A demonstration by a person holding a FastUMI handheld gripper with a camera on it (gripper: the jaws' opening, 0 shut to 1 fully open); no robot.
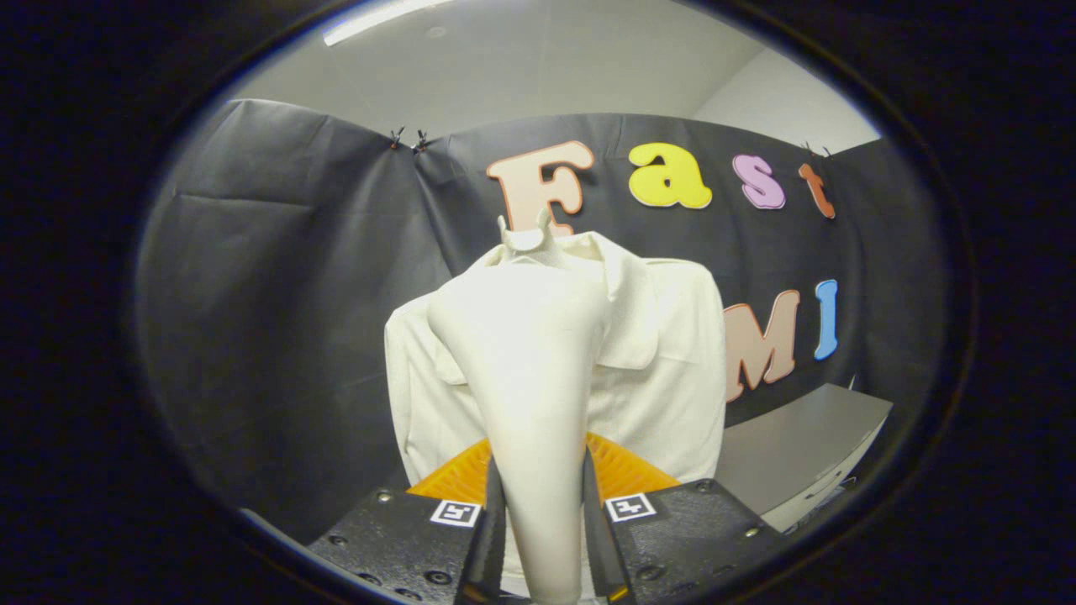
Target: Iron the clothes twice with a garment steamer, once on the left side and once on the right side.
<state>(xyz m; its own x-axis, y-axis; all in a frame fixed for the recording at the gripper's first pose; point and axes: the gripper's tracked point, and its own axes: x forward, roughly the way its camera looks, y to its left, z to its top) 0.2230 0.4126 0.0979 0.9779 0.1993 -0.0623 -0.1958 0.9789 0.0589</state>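
Between the fingers, nearest the camera, sits the steamer (538,403); both fingers of the gripper (542,538) press on the narrow lower end of its pale body, one on each side, so they are clamped on it, not apart; its long axis runs straight forward and up from the grip, widening toward a broad head that points away from the camera. Just beyond that head, dead ahead, hangs the shirt (664,370) on a dummy (528,239); the steamer's head covers the middle of the shirt's front, so whether it touches the cloth cannot be told; the collar and the neck stub rise above it. More of the shirt's front shows to the right of the steamer than to the left; judging by this, a pass down either side calls for a shift sideways from this centred line. Farther off stands the wall (277,319), and a grey table (799,445) lies to the right, behind the shirt.
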